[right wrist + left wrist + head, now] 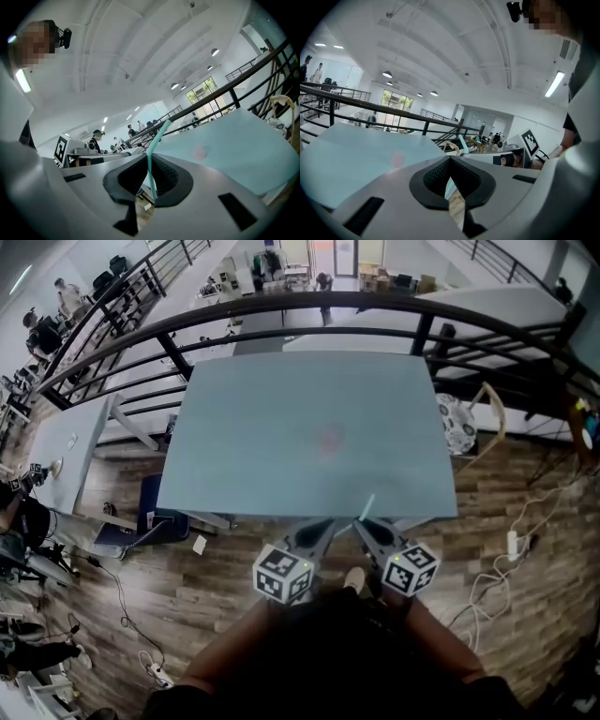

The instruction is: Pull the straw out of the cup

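Observation:
The cup [328, 440] is a faint pink, see-through shape standing at the middle of the pale blue table [234, 474]; it also shows dimly as the cup [200, 151] and the cup [397, 159]. A teal straw [151, 161] is clear of the cup, pinched in my right gripper [150, 165] and sticking up past its jaws. In the head view the straw [367, 506] rises over the table's near edge from the right gripper [362, 523]. My left gripper [326, 523] sits beside it, shut with nothing held, as the left gripper [450, 161] view shows.
A black railing [309, 306] runs behind the table. A wicker chair [487, 418] and a patterned cushion [457, 425] stand off its right side. Cables [506, 559] lie on the wooden floor. The person's legs fill the bottom of the head view.

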A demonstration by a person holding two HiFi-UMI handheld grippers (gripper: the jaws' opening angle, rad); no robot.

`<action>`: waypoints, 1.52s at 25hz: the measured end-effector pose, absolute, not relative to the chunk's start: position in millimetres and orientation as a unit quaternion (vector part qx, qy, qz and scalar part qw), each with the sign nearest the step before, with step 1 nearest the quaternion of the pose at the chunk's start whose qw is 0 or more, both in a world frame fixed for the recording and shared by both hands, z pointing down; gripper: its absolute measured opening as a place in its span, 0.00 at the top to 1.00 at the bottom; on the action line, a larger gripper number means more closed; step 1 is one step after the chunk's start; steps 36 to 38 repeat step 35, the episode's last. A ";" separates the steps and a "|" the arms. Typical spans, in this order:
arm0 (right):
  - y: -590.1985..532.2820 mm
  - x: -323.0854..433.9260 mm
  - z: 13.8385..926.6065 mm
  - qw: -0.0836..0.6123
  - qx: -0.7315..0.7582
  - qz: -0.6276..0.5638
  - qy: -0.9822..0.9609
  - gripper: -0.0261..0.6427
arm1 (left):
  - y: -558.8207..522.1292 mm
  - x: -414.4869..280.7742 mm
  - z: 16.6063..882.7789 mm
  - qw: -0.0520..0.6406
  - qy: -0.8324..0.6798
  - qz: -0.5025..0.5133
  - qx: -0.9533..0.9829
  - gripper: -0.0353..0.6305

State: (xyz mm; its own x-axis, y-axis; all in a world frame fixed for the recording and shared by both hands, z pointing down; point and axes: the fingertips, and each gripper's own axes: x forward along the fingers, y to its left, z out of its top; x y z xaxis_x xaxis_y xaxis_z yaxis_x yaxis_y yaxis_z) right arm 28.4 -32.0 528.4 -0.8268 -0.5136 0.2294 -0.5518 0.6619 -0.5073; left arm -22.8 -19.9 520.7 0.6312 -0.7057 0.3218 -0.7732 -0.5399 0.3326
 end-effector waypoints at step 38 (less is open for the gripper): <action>75.9 -39.2 519.8 0.017 0.347 0.266 -0.899 0.91 | 77.6 -91.1 512.7 0.208 -0.374 0.067 0.901 0.93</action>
